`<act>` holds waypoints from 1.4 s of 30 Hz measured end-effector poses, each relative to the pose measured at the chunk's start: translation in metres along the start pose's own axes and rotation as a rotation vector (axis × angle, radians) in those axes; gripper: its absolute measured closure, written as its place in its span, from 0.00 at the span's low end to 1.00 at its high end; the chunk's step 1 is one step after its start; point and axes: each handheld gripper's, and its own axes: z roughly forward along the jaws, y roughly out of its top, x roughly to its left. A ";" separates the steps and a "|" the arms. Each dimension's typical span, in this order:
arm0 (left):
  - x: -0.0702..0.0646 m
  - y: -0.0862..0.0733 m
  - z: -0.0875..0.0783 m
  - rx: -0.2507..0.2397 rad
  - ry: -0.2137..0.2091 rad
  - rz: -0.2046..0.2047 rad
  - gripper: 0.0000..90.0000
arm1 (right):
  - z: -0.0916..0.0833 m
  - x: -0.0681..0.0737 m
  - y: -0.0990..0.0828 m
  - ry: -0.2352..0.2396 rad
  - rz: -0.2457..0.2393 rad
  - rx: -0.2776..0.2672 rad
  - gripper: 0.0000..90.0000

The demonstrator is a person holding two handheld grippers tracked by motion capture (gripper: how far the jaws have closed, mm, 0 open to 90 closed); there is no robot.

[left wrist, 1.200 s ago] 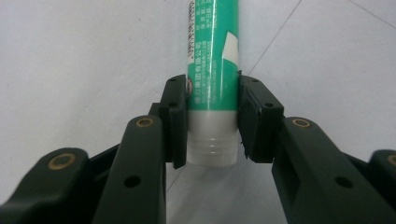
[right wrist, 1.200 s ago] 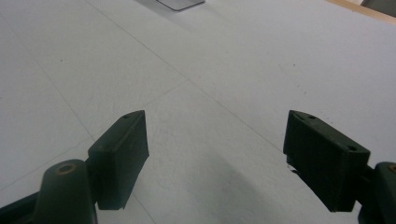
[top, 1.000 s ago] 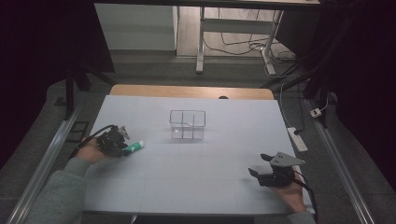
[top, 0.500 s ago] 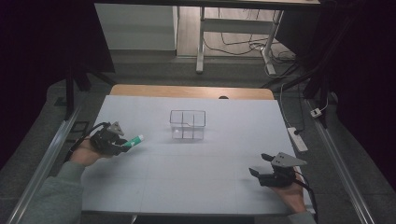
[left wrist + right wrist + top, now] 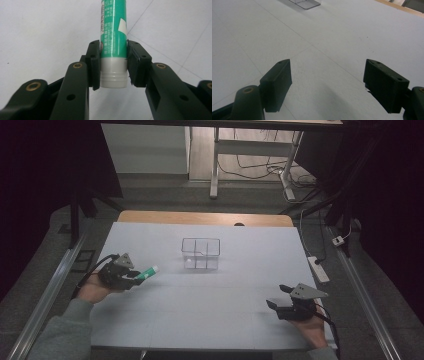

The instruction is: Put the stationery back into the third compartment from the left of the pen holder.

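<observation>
A green tube with a white end (image 5: pixel 113 37) is clamped between the pads of my left gripper (image 5: pixel 113 65), which is shut on it. From above, that left gripper (image 5: pixel 134 275) is at the table's left, held off the white surface, and the green tube (image 5: pixel 146 272) sticks out toward the middle. A clear plastic box with dividers (image 5: pixel 201 253) stands at the centre back. My right gripper (image 5: pixel 276 296) rests near the front right with its jaws wide apart. Looking along the right gripper (image 5: pixel 327 80), only bare table lies between its jaws.
The white table (image 5: pixel 220 320) has a wooden strip (image 5: pixel 205 217) along its far edge. Metal rails (image 5: pixel 47 295) run down both sides. A white power strip (image 5: pixel 318 268) lies off the right edge. The clear box (image 5: pixel 305 3) shows far ahead of the right gripper.
My left gripper has lifted the green tube and drifted a little toward the back. The right gripper has stayed where it was.
</observation>
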 end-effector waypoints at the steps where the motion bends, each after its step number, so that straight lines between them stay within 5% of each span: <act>1: -0.001 0.000 -0.001 -0.005 -0.003 0.001 0.72 | 0.000 0.000 0.000 0.000 0.000 -0.001 0.25; 24: -0.029 0.025 0.003 -0.115 -0.098 0.040 0.72 | 0.000 0.003 0.003 0.007 0.002 -0.010 0.26; 42: -0.054 0.038 0.013 -0.175 -0.121 0.083 0.72 | 0.000 0.009 0.007 0.009 -0.008 -0.019 0.26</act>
